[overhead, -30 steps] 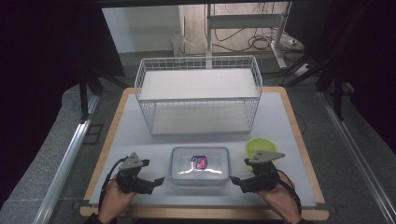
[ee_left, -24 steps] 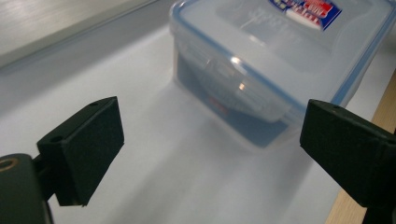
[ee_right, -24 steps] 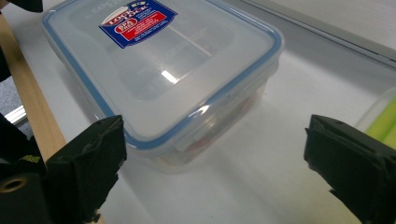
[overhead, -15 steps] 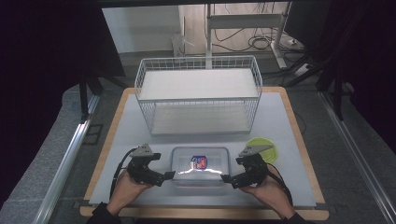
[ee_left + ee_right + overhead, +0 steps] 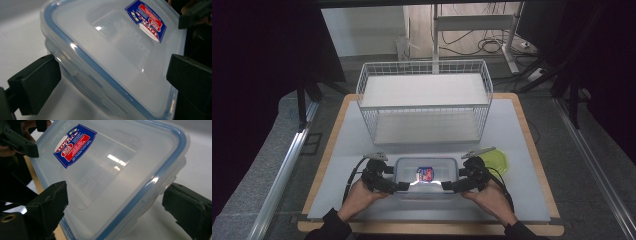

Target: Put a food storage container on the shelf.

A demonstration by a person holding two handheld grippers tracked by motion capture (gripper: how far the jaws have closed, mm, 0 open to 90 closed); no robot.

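The left gripper (image 5: 401, 187) is seen with its jaws spread wide, having just been opening, around the left end of the clear lidded container (image 5: 426, 176), with no pad pressed on it; the right gripper (image 5: 448, 186) is likewise held wide apart around the right end, its pads clear of the walls; a red and blue label (image 5: 147, 18) is borne on the blue-sealed lid; the container is set at the near middle of the table (image 5: 337, 165); a green lid (image 5: 493, 161) is seen just right of it; a white wire rack (image 5: 424, 100) is placed beyond.
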